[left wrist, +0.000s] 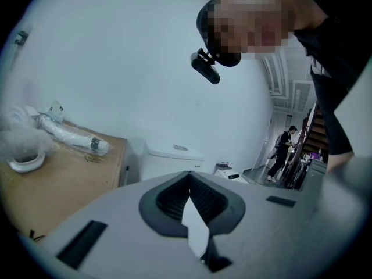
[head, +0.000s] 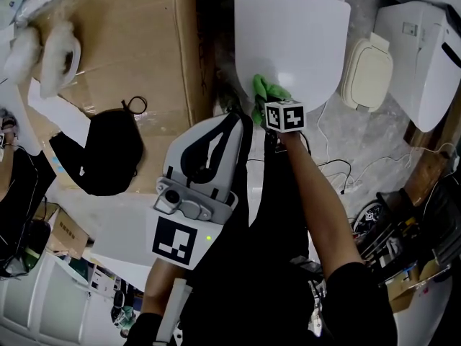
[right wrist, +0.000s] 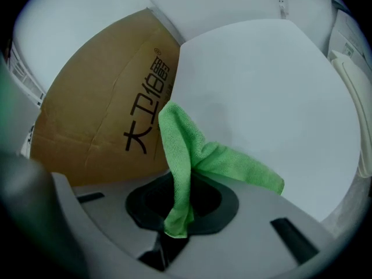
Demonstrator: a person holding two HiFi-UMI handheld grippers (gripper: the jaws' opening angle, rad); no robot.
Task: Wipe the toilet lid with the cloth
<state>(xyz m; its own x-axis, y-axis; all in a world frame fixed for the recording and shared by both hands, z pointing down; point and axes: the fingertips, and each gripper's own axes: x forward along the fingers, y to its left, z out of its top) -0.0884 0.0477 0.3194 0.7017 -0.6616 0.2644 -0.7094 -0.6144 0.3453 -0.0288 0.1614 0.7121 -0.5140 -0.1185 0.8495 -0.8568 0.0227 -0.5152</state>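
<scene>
Head view: right arm [head: 317, 186] outstretched

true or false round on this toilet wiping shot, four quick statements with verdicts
1. The right gripper is clamped on the green microfibre cloth. True.
2. The cloth rests at the middle of the white plastic toilet lid. False: it sits at the lid's near edge, on the side next to the cardboard.
3. The left gripper holds a second cloth. False: nothing is between its jaws, and it is held back from the lid.
4. A brown cardboard box stands beside the toilet lid, at its left in the head view. True.
</scene>
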